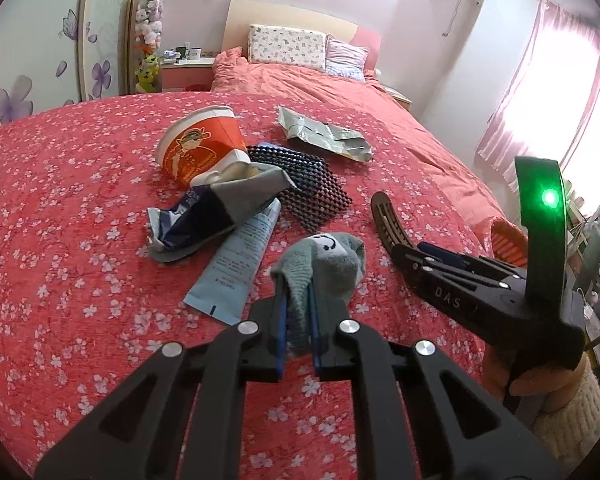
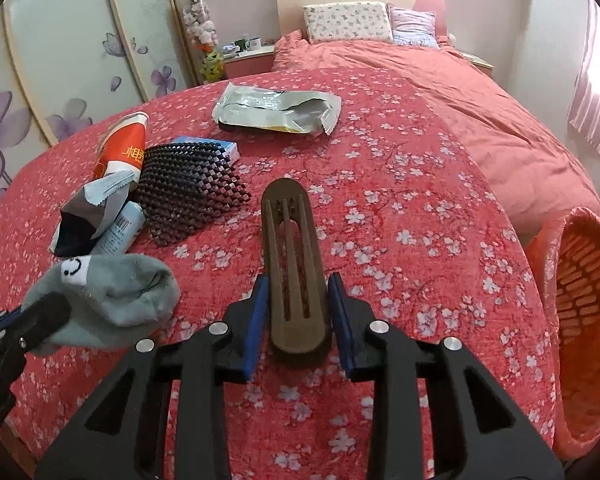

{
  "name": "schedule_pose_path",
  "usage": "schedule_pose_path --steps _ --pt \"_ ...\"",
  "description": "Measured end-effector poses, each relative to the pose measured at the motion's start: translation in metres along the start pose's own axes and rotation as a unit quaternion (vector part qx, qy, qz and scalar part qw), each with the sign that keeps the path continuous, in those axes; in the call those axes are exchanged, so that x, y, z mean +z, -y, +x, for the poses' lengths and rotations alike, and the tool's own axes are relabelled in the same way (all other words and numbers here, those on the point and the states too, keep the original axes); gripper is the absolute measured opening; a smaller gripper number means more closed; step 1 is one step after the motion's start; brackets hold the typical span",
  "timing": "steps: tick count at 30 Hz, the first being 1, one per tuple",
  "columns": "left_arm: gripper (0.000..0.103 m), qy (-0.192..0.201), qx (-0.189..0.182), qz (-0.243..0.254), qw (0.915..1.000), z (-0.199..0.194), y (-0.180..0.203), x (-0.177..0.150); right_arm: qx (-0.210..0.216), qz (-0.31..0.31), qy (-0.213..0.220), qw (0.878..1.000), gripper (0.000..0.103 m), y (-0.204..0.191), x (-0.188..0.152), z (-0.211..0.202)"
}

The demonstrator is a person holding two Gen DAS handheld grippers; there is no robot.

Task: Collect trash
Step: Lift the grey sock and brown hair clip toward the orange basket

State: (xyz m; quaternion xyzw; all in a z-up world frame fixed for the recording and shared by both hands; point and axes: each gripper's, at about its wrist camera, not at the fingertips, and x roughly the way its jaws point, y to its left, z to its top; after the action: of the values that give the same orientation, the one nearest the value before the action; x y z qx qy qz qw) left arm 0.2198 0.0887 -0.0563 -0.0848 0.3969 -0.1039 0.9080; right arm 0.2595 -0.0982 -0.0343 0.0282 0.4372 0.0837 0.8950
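Note:
My left gripper (image 1: 298, 320) is shut on a grey sock (image 1: 320, 264) with a smiley patch, held just above the red floral bedspread (image 1: 60, 240); the sock also shows in the right wrist view (image 2: 112, 292). My right gripper (image 2: 298, 312) is shut on a brown slotted sole-shaped piece (image 2: 292, 252), seen from the side in the left wrist view (image 1: 388, 220). On the bed lie an orange paper cup (image 1: 200, 148), a crumpled dark wrapper (image 1: 204, 216), a pale blue tube (image 1: 236, 264), a black studded mat (image 1: 300, 184) and a silver wrapper (image 1: 324, 136).
An orange slatted basket (image 2: 580, 320) lined with a bag stands off the bed's right edge. Pillows (image 2: 348, 22) and a headboard are at the far end. A wardrobe (image 2: 60, 60) with flower print and a nightstand (image 2: 248, 56) stand to the left.

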Motion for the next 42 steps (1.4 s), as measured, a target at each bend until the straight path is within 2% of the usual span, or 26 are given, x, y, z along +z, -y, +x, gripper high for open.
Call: schedule_pose_path --steps 10,19,28,35,42 --pt "0.010 0.010 -0.013 0.007 0.9998 -0.010 0.014 0.001 0.001 0.020 0.025 0.999 0.029 0.019 -0.013 -0.029" --pt "0.010 0.025 -0.030 0.023 0.9990 -0.021 0.044 0.007 -0.011 0.046 0.078 0.996 0.029 0.048 -0.013 -0.075" --pt "0.010 0.033 -0.072 0.039 0.9961 -0.026 0.099 0.015 -0.047 0.087 0.141 0.985 0.029 0.088 -0.024 -0.126" --pt "0.010 0.038 -0.116 0.071 0.9899 -0.027 0.156 0.018 -0.082 0.122 0.180 0.973 0.029 0.120 -0.033 -0.157" --pt "0.010 0.035 -0.153 0.090 0.9835 -0.024 0.197 0.021 -0.107 0.154 0.205 0.961 0.029 0.154 -0.043 -0.178"
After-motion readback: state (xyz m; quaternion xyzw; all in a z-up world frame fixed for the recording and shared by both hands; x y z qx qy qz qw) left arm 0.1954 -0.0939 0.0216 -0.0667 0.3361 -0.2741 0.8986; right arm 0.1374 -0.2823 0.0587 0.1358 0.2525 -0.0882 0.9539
